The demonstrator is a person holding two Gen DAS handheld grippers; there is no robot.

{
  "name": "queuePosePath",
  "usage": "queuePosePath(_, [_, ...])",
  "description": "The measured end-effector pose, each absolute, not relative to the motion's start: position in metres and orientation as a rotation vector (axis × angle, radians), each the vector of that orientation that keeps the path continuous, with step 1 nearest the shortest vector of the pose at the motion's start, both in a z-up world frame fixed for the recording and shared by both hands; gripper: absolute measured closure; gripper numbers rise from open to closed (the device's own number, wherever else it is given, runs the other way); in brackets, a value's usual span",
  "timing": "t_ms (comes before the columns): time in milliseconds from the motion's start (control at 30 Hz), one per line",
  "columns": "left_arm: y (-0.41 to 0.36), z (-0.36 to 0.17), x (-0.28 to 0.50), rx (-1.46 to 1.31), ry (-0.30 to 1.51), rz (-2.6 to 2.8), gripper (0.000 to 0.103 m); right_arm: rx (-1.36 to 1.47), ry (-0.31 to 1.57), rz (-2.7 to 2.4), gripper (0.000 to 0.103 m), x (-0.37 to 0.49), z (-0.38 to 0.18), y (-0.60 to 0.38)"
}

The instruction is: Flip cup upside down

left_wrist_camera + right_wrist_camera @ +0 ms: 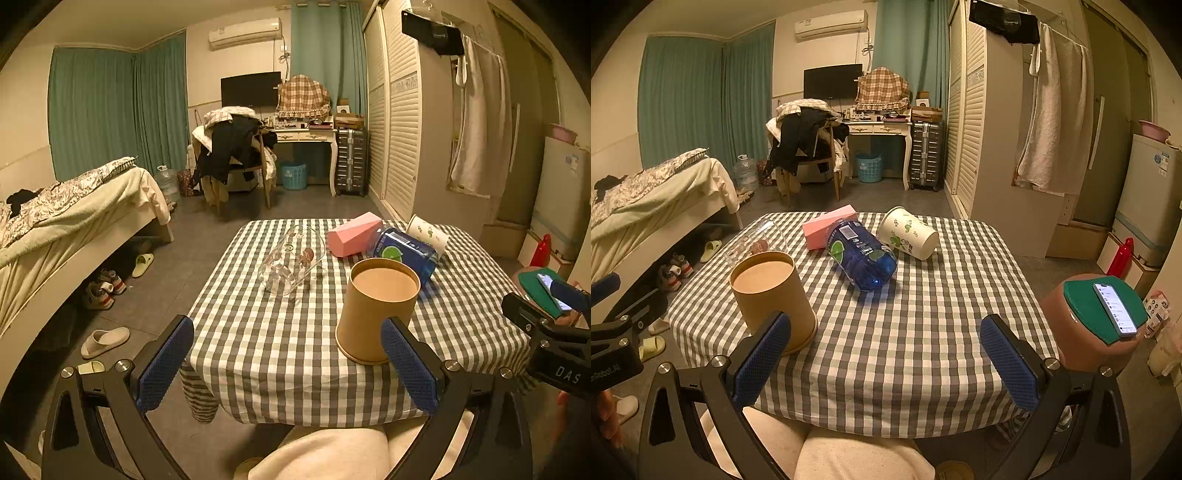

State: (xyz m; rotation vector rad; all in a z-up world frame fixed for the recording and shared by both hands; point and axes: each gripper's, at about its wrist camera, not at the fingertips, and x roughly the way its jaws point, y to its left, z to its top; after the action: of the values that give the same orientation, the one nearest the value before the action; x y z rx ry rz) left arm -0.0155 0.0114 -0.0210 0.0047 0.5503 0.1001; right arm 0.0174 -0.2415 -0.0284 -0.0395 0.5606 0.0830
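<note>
Already the brown cup [376, 308] stands upside down, axis vertical, both claws released.

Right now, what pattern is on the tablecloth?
Grey-and-white checks on the tablecloth, clearest in the right wrist view.

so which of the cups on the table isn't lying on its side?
The brown paper cup, standing wide-end-down nearest the grippers. The glass cup and the white leaf-print cup both lie on their sides.
</note>
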Motion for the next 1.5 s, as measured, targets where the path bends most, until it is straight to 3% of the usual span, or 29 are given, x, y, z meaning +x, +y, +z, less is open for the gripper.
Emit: queuePosePath(1500, [0.0115,-0.0259,-0.0174,0.012,0.567,0.099,0.0,-0.055,0.576,0.085,0.0,0.0184,-0.0317,-0.2396])
